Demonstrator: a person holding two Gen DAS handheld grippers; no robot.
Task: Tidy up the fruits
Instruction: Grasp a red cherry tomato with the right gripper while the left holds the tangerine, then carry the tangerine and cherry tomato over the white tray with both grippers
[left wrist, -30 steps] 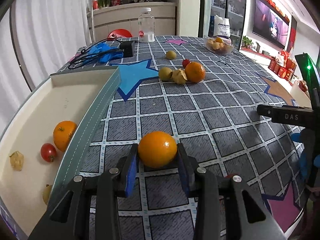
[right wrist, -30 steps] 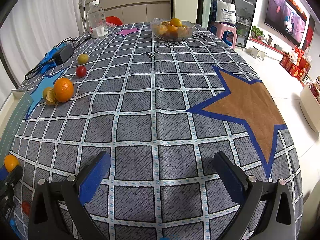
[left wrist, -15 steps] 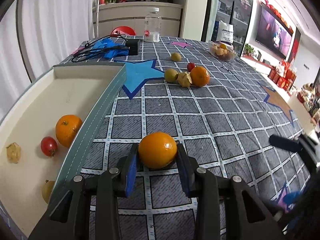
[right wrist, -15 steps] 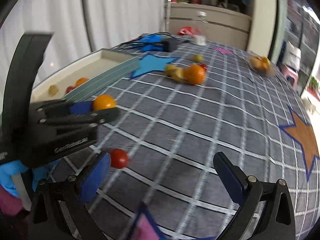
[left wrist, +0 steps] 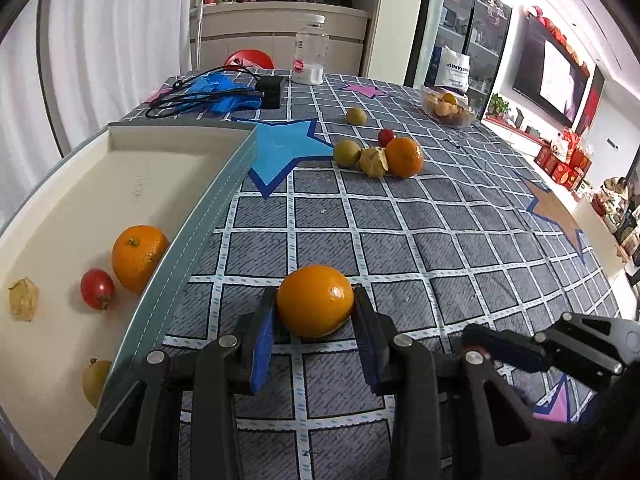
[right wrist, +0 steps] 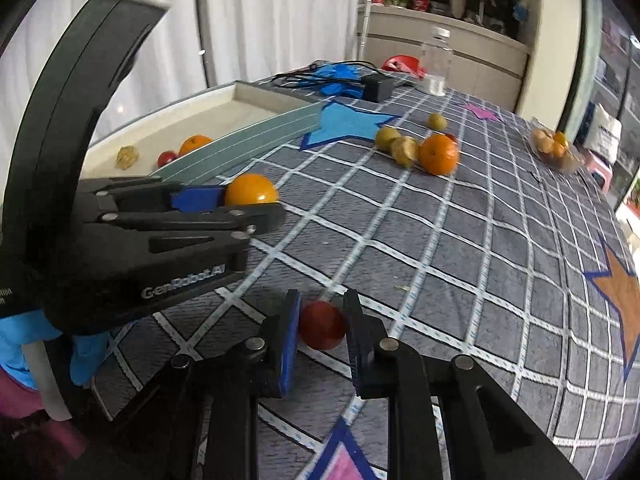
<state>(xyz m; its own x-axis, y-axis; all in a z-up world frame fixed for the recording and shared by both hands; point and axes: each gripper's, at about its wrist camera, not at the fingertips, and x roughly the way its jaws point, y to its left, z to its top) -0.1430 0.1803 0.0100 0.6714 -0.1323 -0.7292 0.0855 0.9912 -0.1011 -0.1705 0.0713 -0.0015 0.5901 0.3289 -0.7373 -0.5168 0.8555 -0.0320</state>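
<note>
My left gripper [left wrist: 315, 312] is shut on an orange [left wrist: 315, 301] just above the checked tablecloth, right of the cream tray [left wrist: 208, 196]. The same orange [right wrist: 251, 189] shows in the right wrist view between the left gripper's fingers. My right gripper [right wrist: 322, 320] is shut on a small red tomato [right wrist: 322, 326] low over the cloth, in front of the left gripper. In the tray lie an orange [left wrist: 138, 252], a red tomato [left wrist: 97, 289], a husked physalis [left wrist: 23, 298] and a yellow-green fruit [left wrist: 96, 382].
Farther up the table sit an orange [left wrist: 405, 157], a physalis [left wrist: 373, 162], two yellow-green fruits [left wrist: 346, 153] [left wrist: 356, 115] and a red tomato [left wrist: 386, 136]. A glass bowl of fruit [left wrist: 448, 108], a plastic bottle [left wrist: 309, 56], a black adapter with cables [left wrist: 270, 90] and blue gloves [left wrist: 224, 90] stand at the back.
The right gripper swung left towards the left gripper and shut on the red tomato; it stood wide open before. The left gripper kept its hold on the orange, nearly still.
</note>
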